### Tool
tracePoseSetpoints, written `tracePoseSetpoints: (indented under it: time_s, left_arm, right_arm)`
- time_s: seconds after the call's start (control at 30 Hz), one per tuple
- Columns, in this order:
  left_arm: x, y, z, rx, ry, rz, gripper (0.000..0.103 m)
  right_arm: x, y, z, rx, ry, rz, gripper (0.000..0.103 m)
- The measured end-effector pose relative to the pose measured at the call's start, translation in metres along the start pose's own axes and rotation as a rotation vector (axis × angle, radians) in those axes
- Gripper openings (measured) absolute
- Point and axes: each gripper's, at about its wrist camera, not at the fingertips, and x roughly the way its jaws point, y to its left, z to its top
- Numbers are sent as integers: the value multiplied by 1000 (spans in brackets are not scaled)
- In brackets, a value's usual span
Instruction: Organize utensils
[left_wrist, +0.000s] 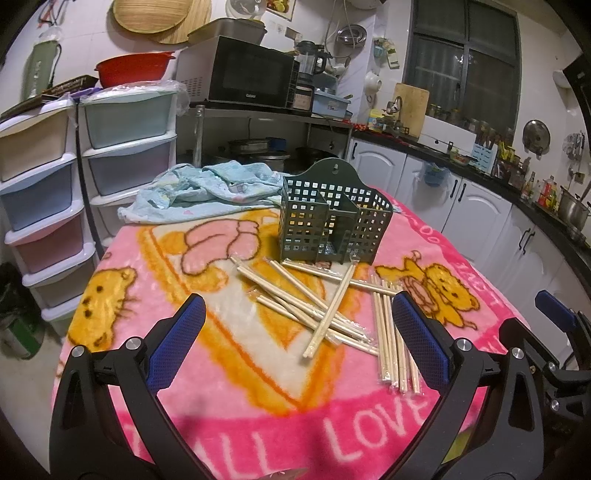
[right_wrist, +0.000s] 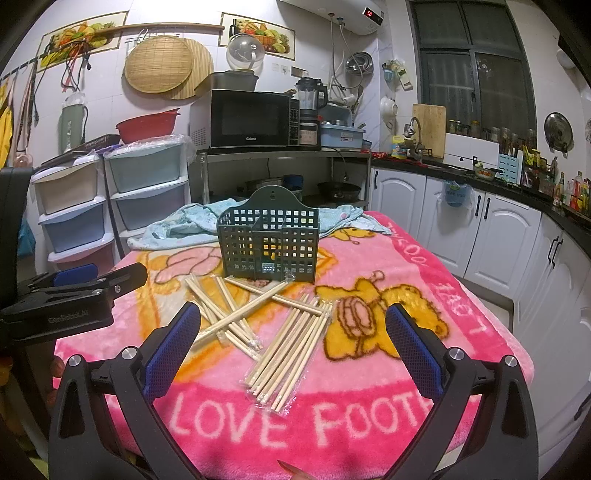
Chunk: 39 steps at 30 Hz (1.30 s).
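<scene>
On the pink blanket (right_wrist: 461, 295), chopsticks (right_wrist: 291, 347) are scattered before the green basket (right_wrist: 273, 240); both the left gripper (left_wrist: 299, 314) and the right gripper (right_wrist: 291, 325) are held apart, empty.

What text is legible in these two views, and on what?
"LOVE FOOT": pink fleece blanket, white letters on the near edge, cut off after that.
"ALL LOVE": same blanket in the left wrist view, start cut off.
"50": red digits on the white water heater.
"Galanz": black microwave oven, small, likely reading.
"GenRobot.AI": black body of the left tool, blurred, likely reading.
Bottle and jar labels on the counter: too small.
</scene>
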Motion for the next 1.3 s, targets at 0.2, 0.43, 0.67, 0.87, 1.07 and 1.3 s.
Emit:
tracePoseSetpoints:
  time_s: [0.2,0.43,0.67,0.87,1.07,1.3]
  left_arm:
    - [0,0,0,-1,-1,-1,93]
    - [0,1,0,-2,-2,-2,93]
    - [0,1,0,-3,-4,-3,93]
    - [-1,0,-1,-3,-4,-3,93]
    - [-1,0,-1,-4,-3,-4,93]
    - [-2,-2,1,-4,-2,-5,93]
  right_arm:
    - [0,0,0,0,-1,0,97]
    - [0,0,0,0,-2,0,97]
    - [0,0,0,0,-2,-1,97]
    - [0,0,-1,0,-2,-1,97]
    - [1,-1,-1,0,-1,-1,97]
    - [1,-1,-2,-4,-1,3,97]
